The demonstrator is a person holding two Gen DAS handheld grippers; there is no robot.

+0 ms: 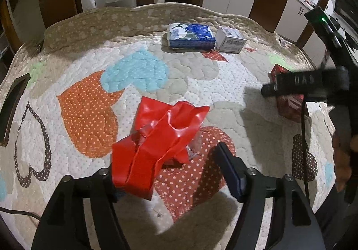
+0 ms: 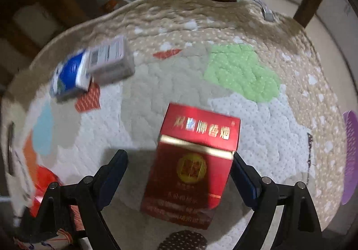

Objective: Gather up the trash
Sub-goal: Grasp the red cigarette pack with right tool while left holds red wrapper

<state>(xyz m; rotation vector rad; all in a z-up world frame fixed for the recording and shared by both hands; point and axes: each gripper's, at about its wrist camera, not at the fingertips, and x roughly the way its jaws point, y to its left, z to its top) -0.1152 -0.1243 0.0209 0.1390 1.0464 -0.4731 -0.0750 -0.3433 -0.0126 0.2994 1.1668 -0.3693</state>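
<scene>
Right gripper [image 2: 179, 171] is straddling the red carton [image 2: 192, 167], jaws wide, not gripping yet; light, crushable cardboard, prob. best pinched mid-sides.

Left gripper [image 1: 170, 165] is hanging open beside the red bag [image 1: 161, 138].

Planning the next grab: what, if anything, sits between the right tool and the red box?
Nothing visible. The red box already stands between the open fingers of the right tool, closer to one finger, with only bare quilt around it.
</scene>
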